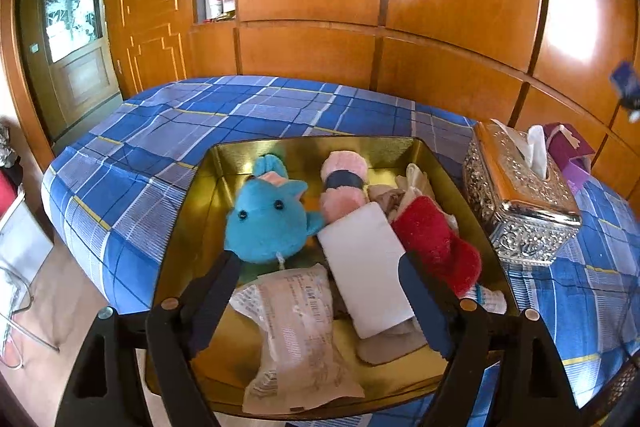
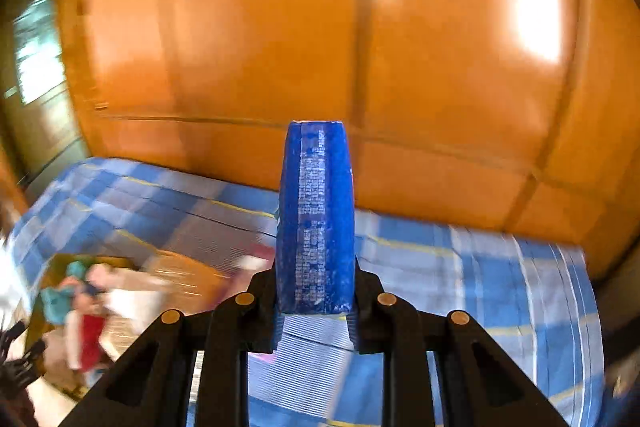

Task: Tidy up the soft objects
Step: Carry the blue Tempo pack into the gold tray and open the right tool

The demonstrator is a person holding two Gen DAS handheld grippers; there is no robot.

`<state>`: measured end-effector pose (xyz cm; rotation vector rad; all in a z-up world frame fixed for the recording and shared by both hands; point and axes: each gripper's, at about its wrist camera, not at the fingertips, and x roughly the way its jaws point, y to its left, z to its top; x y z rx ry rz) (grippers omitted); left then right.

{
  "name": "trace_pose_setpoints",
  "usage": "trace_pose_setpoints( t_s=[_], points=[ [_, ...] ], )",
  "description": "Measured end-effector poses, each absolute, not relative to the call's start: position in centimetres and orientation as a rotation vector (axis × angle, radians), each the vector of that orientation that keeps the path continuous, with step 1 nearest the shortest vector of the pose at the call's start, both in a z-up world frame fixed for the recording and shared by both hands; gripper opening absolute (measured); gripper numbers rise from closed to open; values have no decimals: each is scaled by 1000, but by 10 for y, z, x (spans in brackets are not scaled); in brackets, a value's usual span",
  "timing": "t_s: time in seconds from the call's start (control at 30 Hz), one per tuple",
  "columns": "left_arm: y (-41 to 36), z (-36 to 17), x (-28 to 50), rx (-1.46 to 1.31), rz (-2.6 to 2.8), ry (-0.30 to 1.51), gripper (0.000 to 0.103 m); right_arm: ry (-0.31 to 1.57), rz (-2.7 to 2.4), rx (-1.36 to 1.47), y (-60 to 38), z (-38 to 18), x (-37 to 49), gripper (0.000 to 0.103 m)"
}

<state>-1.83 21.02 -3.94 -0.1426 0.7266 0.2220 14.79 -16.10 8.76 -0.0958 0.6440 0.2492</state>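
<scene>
Right gripper (image 2: 315, 311): you have it clenched on a blue packet (image 2: 316, 215), standing upright above the plaid bed (image 2: 480, 267).
Left gripper (image 1: 320, 291): spread wide and empty, over the gold tin (image 1: 192, 227).
Tin contents: blue plush (image 1: 268, 223), pink roll (image 1: 344, 187), red cloth (image 1: 436, 243), white pad (image 1: 368, 259), wrapped pack (image 1: 296, 323).
Handling: the packet looks light and squashy; pinch its middle gently.

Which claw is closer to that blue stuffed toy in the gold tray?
Left. The left claw hangs open right at the blue stuffed toy; the right claw, gripping a blue packet, is held up well off to the side.
</scene>
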Motion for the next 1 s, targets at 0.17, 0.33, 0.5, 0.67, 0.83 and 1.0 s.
trace_pose_setpoints(
  t_s=[0.17,0.33,0.5,0.67,0.83,1.0],
  points=[
    [239,-25,-28,-171,294,685,82,647,521,-183,-74,82,119,23],
    [267,-16,-40,-199,372,653,82,798,770,-198,13,31,97,23],
    [288,-20,-44,-244,426,653,82,953,927,-195,82,-24,82,23],
    [295,-25,-45,-270,441,647,82,1048,998,-129,126,-53,78,23],
    [296,-33,-41,-285,431,670,82,1102,984,-110,162,-75,86,26],
    [296,-38,-39,-291,428,683,83,1168,990,-100,170,-95,85,40]
  ],
)
